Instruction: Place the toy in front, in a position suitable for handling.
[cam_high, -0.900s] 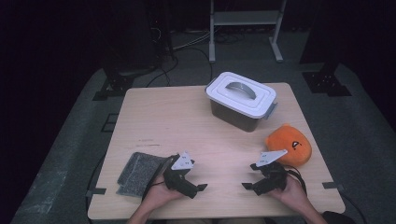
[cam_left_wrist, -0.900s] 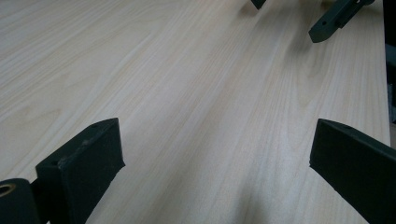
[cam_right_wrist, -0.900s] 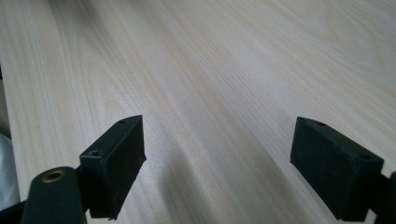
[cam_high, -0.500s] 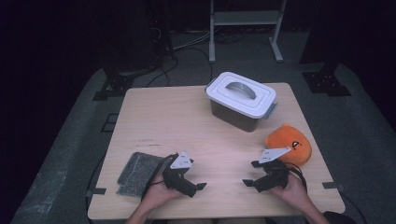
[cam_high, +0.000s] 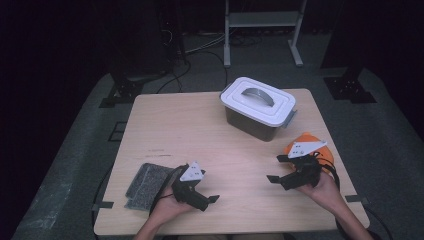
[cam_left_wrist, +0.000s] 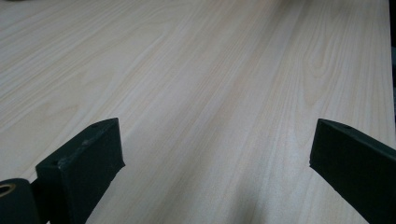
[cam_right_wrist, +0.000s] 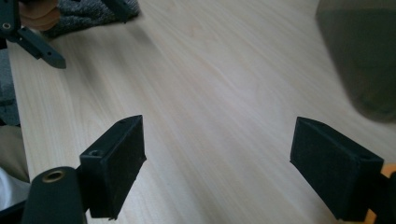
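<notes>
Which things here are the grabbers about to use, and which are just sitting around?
For the job:
- left gripper, open, next to the grey cloth
- right gripper, open, next to the orange thing

Just lying about:
- lidded box, far from both grippers
- table
- metal stand behind the table

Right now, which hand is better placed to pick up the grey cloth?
Left. The left gripper sits open right beside the grey cloth at the table's near left corner. The right gripper, also open, is across the table by the orange object.
</notes>
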